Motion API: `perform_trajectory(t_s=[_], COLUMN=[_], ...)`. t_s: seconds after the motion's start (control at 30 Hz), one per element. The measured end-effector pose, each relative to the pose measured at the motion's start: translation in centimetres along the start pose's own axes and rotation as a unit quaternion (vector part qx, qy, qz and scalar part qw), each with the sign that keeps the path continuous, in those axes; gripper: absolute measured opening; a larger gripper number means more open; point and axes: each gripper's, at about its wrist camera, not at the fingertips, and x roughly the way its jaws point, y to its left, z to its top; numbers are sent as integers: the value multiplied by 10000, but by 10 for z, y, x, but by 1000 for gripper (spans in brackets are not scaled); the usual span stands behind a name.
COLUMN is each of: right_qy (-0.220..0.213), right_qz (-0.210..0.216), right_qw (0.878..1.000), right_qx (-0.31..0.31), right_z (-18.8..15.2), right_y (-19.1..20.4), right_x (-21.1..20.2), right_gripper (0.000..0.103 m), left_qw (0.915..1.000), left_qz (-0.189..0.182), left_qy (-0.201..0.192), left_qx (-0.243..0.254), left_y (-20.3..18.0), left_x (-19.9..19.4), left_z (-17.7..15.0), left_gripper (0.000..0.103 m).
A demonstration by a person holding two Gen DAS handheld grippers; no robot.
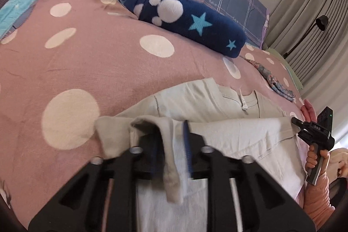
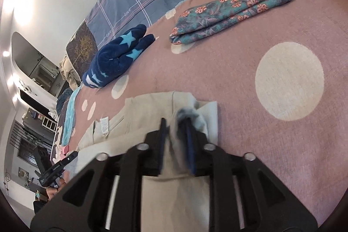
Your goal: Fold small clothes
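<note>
bedspread (image 1: 91, 62): pink, dotted, soft underlay
beige garment (image 1: 239, 129): lies flat near bed edge; light, limp, drapes; best held at hem corners
left gripper (image 1: 171, 145): pinching one hem corner
right gripper (image 2: 176, 129): pinching opposite corner

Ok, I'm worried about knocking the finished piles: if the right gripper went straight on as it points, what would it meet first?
Probably bare polka-dot bedspread first; beyond it, perhaps the folded floral garment, though depth is unclear. The right gripper grips the beige garment.
</note>
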Motion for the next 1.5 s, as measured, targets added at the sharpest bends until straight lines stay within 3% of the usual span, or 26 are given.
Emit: perform_trajectory(t_s=[0.13, 0.17, 0.2, 0.23, 0.33, 0.47, 0.5, 0.53, 0.57, 0.6, 0.7, 0.77, 0.93, 1.03, 1.07, 1.1, 1.13, 1.17, 1.2, 1.3, 1.37, 1.5], right_qy=[62, 82, 146, 145, 75, -224, -328, -405, -439, -461, -387, -433, -157, 132, 201, 285, 333, 432, 378, -238, -434, -382], right_qz=[-202, -234, -227, -221, 15, 383, 377, 201, -88, -193, -57, -249, -501, -563, -610, -645, -651, -617, -612, -29, 155, -201], right_qw=[9990, 9987, 9983, 9982, 9993, 9988, 9986, 9989, 9990, 9986, 9992, 9983, 9970, 9959, 9954, 9950, 9948, 9944, 9946, 9968, 9962, 9963], right_qx=[-389, -450, -521, -536, -376, -220, -163, -90, 57, 180, 1, -302, -569, -689, -705, -701, -703, -748, -750, -766, -744, -750], right_z=[-12, -14, -15, -15, -5, 28, 39, 47, 53, 55, 54, 51, 54, 61, 62, 64, 65, 65, 65, 65, 69, 78], right_y=[11, 11, 12, 12, 13, 23, 23, 21, 17, 14, 12, 11, 2, 5, 5, 6, 6, 8, 10, 21, 25, 24], right_x=[-16, -18, -19, -19, -21, -17, -11, -6, -2, 0, -2, -5, 12, 33, 40, 47, 52, 56, 54, 24, 11, 27], right_gripper=[28, 20, 5, 3, 3, 3, 7, 14, 40, 53, 54, 58, 60, 60, 60, 58, 49, 10, 4, 4, 4, 4], left_qw=[9998, 9998, 9996, 9993, 9990, 9971, 9952, 9923, 9897, 9853, 9847, 9881, 9957, 9960, 9965, 9971, 9972, 9976, 9981, 9984, 9978, 9970], left_qz=[-136, -150, -189, -251, -415, -457, -371, -216, -49, 168, 286, 328, 382, 554, 543, 493, 453, 529, 548, 439, 426, 652], left_qy=[91, 136, 203, 264, 133, -330, -464, -606, -707, -865, -921, -821, -83, 334, 357, 400, 456, 311, 177, -350, -495, -386], left_qx=[-77, -68, -39, -44, -101, -506, -781, -1059, -1246, -1466, -1455, -1258, -846, -613, -523, -423, -382, -322, -222, 73, 96, 148], left_y=[1, 1, 1, 0, -6, -5, 2, 12, 18, 26, 34, 34, 31, 25, 24, 21, 18, 13, 9, -5, -4, 2], left_x=[-14, -15, -17, -19, -24, -26, -22, -19, -17, -17, -20, -20, 12, 40, 44, 49, 51, 46, 40, 7, -3, 17], left_z=[-13, -15, -18, -20, -15, 17, 26, 33, 36, 38, 39, 36, 42, 51, 52, 55, 56, 57, 56, 56, 61, 72], left_gripper=[25, 19, 10, 4, 4, 5, 6, 14, 32, 37, 46, 58, 58, 57, 37, 16, 1, 1, 1, 1, 1, 1])
